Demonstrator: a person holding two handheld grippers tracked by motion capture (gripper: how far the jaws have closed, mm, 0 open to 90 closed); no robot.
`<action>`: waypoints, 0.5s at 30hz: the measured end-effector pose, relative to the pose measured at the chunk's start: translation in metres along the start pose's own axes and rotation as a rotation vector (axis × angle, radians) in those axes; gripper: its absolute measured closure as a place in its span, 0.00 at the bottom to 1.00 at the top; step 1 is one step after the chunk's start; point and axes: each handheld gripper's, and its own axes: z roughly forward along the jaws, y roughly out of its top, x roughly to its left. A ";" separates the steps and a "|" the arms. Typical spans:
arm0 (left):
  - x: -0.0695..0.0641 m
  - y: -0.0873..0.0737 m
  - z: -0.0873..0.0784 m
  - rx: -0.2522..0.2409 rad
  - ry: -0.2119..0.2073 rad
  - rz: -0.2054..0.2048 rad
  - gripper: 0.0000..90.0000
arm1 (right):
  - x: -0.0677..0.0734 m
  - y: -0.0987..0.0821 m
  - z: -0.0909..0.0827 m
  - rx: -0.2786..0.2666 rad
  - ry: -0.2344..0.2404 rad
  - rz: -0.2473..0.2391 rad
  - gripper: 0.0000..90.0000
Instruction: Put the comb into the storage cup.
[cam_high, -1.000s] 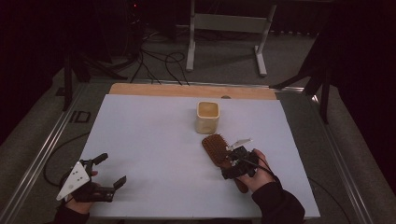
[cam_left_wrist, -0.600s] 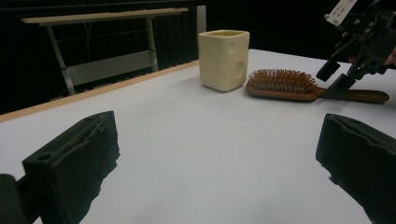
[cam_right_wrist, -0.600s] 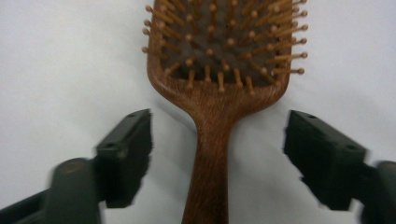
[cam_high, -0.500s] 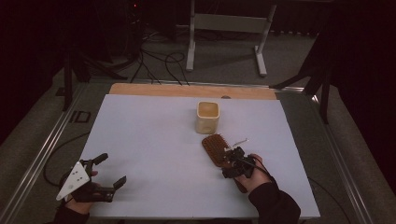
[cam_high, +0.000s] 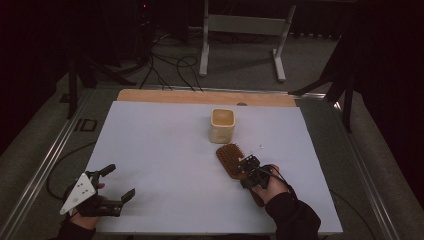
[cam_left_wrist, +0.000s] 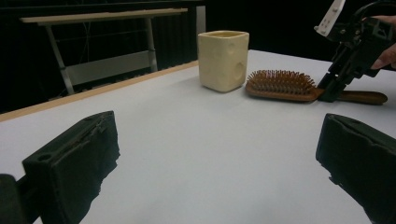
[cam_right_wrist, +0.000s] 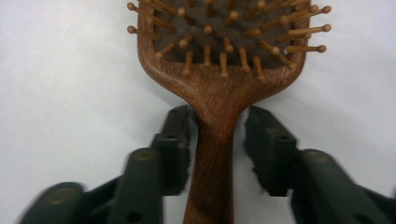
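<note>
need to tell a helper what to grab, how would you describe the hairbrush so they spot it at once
On the white table, find the cream square cup near the middle. Just in front of it, toward the person's right hand, lies the wooden hairbrush, bristles up, the right tool straddling its handle. It is the only dark brown, bristled thing there.

a white table top (cam_high: 165, 165) with a bare wooden strip (cam_high: 165, 96) along its far edge sits in a metal frame (cam_high: 42, 167) on grey carpet floor (cam_high: 235, 62). beyond it, a pale metal stand (cam_high: 245, 25) rests on two feet, black cables (cam_high: 170, 65) snake over the floor, and dark tripod legs (cam_high: 85, 75) stand to either side. the room behind is dim, almost black.
</note>
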 end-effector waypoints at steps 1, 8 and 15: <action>0.000 0.000 0.000 0.000 0.000 0.000 0.00 | 0.000 0.001 0.000 0.010 0.005 0.004 0.69; 0.000 0.000 0.000 0.000 -0.002 -0.005 0.00 | 0.000 0.008 0.000 0.097 -0.006 0.014 0.77; 0.000 -0.001 0.000 0.002 -0.004 -0.005 0.00 | 0.001 0.011 0.001 0.115 -0.007 -0.030 0.76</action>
